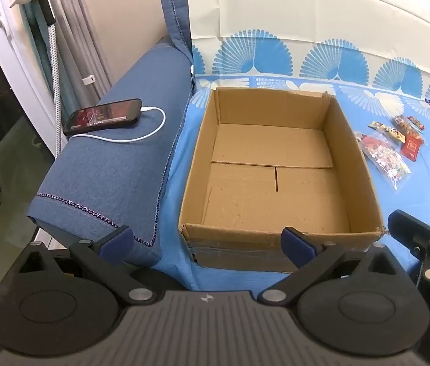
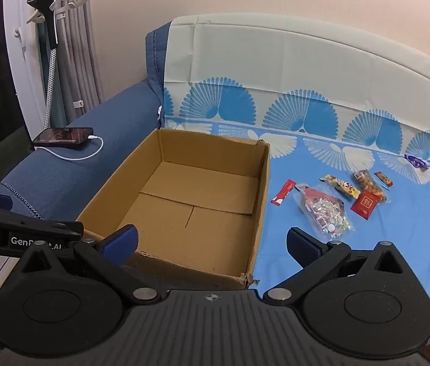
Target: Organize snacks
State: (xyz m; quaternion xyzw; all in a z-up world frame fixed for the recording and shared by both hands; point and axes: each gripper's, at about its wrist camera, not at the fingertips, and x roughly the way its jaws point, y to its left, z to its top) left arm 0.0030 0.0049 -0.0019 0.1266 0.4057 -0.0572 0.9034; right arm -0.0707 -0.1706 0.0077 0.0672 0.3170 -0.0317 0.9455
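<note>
Cardboard: brown open-topped cardboard box (image 2: 196,201) sits empty on the blue fan-patterned cloth (image 2: 382,244), at the left of the scene beside the blue sofa arm (image 1: 117,164).
Snacks: small pile right of the box, well apart from its wall; clear bag of mixed candies (image 2: 324,213), red square packet (image 2: 366,203), thin red stick packet (image 2: 282,192) nearest the box.
Right gripper (image 2: 211,244): fingers spread wide, holding nothing, near edge; snacks lie ahead and to its right.
Left gripper (image 1: 207,244): wide apart, empty, facing the box.
Nearer hand: right, judged.
Candy bag axis: runs near-right to far-left.
</note>
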